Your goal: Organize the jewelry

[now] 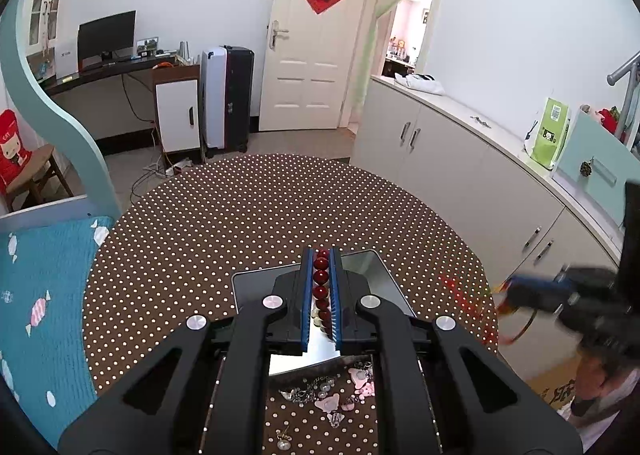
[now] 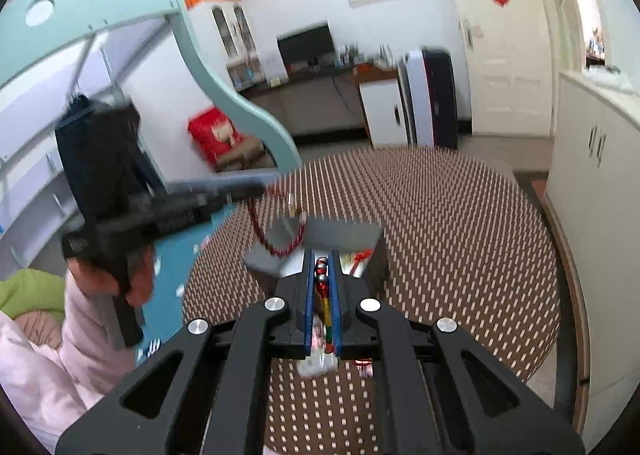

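My left gripper is shut on a dark red bead bracelet and holds it above a grey metal box on the polka-dot table. In the right wrist view the left gripper is blurred, and the red bracelet hangs from it over the box. My right gripper is shut on a multicoloured bead bracelet just in front of the box. It also shows blurred in the left wrist view. Loose jewelry lies on the table under my left gripper.
A white cabinet run stands right of the table. A bed with a teal blanket and a teal frame is on the left. The person's arm in a pink sleeve is at the left.
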`<state>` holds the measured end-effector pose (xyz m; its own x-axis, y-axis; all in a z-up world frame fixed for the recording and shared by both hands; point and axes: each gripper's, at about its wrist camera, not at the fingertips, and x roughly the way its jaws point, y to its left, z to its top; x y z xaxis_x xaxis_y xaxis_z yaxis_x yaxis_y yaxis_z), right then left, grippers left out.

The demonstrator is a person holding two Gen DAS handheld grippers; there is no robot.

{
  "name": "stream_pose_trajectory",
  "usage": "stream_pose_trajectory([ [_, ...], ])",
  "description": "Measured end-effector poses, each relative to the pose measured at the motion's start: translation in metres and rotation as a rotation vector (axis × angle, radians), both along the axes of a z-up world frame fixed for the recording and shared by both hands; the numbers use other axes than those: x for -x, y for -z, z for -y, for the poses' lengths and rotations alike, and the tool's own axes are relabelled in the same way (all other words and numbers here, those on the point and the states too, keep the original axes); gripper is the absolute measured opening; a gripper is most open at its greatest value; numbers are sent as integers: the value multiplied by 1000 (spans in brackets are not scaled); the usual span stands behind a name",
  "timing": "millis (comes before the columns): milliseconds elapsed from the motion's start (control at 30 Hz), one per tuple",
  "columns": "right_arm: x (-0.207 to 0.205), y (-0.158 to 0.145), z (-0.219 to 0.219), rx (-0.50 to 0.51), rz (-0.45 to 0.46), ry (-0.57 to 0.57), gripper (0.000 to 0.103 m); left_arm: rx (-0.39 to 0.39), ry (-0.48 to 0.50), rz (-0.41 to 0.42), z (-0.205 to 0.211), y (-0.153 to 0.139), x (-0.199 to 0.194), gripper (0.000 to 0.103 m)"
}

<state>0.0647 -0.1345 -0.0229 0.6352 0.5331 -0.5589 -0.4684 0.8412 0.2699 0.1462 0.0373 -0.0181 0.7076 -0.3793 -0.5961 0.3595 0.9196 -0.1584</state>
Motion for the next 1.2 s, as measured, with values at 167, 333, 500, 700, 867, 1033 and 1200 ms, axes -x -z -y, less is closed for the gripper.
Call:
stream_pose_trajectory([
  [167,-14,31,-12,46,-109,14,21,-22,-22,-46,1,15,-6,10],
  [333,-22,34,-8,44,-128,62,56,-33,-50,-89,-5,27,-6,42],
  [500,-21,34,-6,55,-130,64,59,-28,-51,-92,-8,31,-1,42],
  [700,-25,37,-6,48,-145,81,69,-34,-44,-83,-9,30,13,43],
  [867,-19,40,-2,56,-137,104,76,-68,-40,-54,-8,29,40,85],
  [1033,-3,47,-6,35,-103,104,93,-144,-68,-78,-15,48,65,89],
  [1200,13,55,-9,-26,-50,108,95,-169,-76,-125,-25,74,75,88],
])
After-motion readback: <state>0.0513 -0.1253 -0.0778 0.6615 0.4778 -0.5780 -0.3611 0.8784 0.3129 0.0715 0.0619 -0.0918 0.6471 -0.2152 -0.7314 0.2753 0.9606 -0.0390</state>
